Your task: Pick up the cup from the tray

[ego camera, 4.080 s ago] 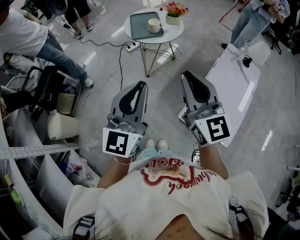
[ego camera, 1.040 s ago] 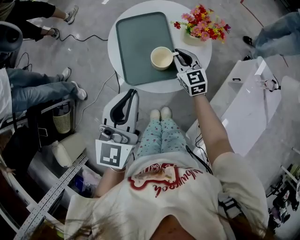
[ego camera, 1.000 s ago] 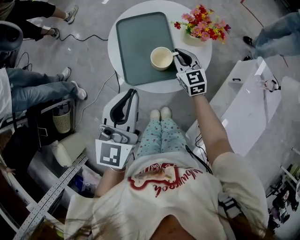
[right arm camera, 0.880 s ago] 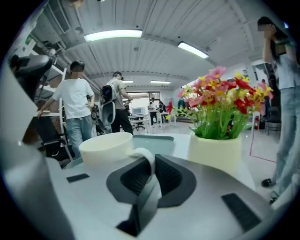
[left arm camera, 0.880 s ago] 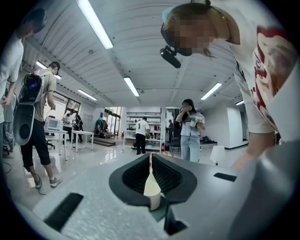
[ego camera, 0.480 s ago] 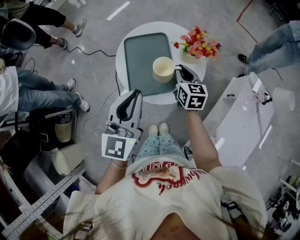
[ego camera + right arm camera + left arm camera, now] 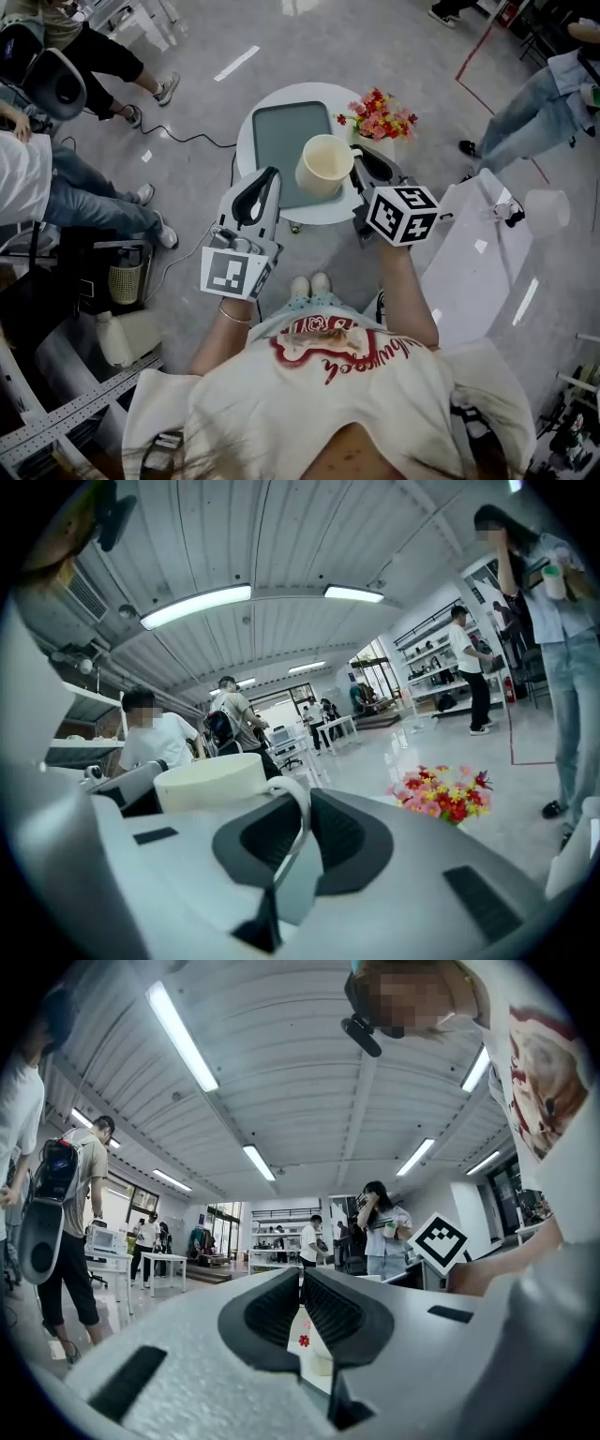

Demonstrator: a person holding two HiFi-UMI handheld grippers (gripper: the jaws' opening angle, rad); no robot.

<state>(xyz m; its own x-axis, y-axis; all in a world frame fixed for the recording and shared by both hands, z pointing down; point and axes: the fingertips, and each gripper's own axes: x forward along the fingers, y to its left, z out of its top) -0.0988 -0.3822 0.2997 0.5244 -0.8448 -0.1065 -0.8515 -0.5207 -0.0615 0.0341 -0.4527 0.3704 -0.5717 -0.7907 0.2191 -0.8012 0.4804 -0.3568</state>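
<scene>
One round white table (image 7: 245,141) on grey floor (image 7: 328,47); one grey-green rectangular tray (image 7: 279,139). Right gripper (image 7: 359,161) pinches one cream ceramic cup (image 7: 323,166) by its handle; left gripper (image 7: 271,175) jaws pressed together.

you have two grippers in view, the left gripper (image 7: 270,178) and the right gripper (image 7: 360,161). each carries one marker cube, so two cubes (image 7: 230,274) in all. there is one cup (image 7: 323,165), one tray (image 7: 279,141), one round table (image 7: 244,155) and one bunch of flowers (image 7: 376,112). you can count your own two shoes (image 7: 310,284). the head view catches parts of four other people: one in black shorts (image 7: 98,52), one in a white shirt (image 7: 23,173), one in light jeans (image 7: 530,112), and one pair of feet (image 7: 450,11) at the top edge. one basket (image 7: 124,281) stands at the left.
</scene>
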